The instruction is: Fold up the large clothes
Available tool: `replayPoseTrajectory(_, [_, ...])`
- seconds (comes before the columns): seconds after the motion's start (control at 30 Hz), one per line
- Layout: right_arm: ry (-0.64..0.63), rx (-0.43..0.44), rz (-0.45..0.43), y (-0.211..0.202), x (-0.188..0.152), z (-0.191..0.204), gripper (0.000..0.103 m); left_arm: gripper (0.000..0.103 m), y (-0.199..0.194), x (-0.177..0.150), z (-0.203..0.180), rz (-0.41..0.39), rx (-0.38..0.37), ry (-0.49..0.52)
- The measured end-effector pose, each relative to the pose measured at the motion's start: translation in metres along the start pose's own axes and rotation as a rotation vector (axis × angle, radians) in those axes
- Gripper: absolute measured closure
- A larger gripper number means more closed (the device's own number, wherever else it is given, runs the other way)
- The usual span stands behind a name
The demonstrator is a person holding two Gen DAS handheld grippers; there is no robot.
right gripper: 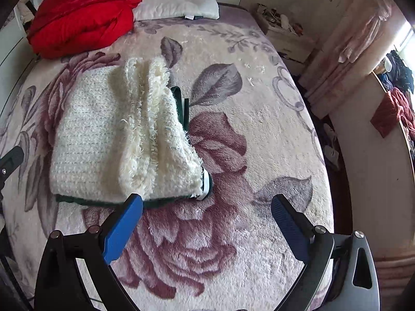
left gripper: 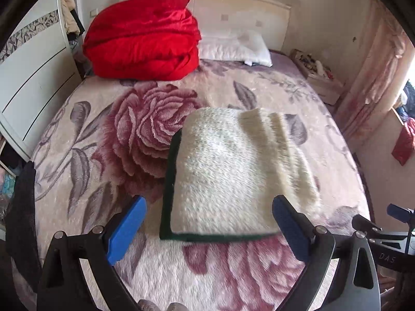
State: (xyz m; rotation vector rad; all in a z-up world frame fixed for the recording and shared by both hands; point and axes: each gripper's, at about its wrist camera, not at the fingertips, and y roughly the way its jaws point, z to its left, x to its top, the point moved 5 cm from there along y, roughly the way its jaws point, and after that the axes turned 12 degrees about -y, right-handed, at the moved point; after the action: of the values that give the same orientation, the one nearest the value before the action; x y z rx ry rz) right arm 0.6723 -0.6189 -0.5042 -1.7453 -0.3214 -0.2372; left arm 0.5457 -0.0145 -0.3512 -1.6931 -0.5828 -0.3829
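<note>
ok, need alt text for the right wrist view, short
A folded cream fleece garment with dark green trim lies on a floral plush bedspread. The right gripper, open and empty, is above the garment's near right corner. A red quilt and a white pillow sit at the head of the bed.

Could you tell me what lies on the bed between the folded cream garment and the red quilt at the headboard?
Nothing lies there: only bare floral blanket separates the cream garment from the red quilt, as the left wrist view shows best.
</note>
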Motion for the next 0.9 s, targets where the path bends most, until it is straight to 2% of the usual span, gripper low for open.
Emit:
replayPoseTrajectory(0.07, [0.001, -0.012, -0.041, -0.044, -0.012, 0.0, 0.002, 0.004, -0.027, 0.001, -0.005, -0.014, -0.012, 0.001])
replayPoseTrajectory(0.2, [0.017, -0.036, -0.118, -0.178, -0.051, -0.003, 0.002, 0.004, -0.101, -0.01, -0.014, -0.048, -0.019, 0.012])
replayPoseTrajectory(0.43, [0.021, -0.057, -0.227, -0.339, -0.104, -0.012, 0.002, 0.004, -0.216, -0.028, -0.026, -0.129, -0.01, 0.02])
replayPoseTrajectory(0.67, [0.019, -0.07, -0.334, -0.461, -0.153, -0.014, 0.002, 0.004, -0.315, -0.049, -0.036, -0.205, -0.017, 0.012])
replayPoseTrajectory(0.9, [0.03, -0.047, -0.394, -0.549, -0.199, -0.008, 0.002, 0.004, -0.376, -0.064, -0.032, -0.243, -0.015, -0.025])
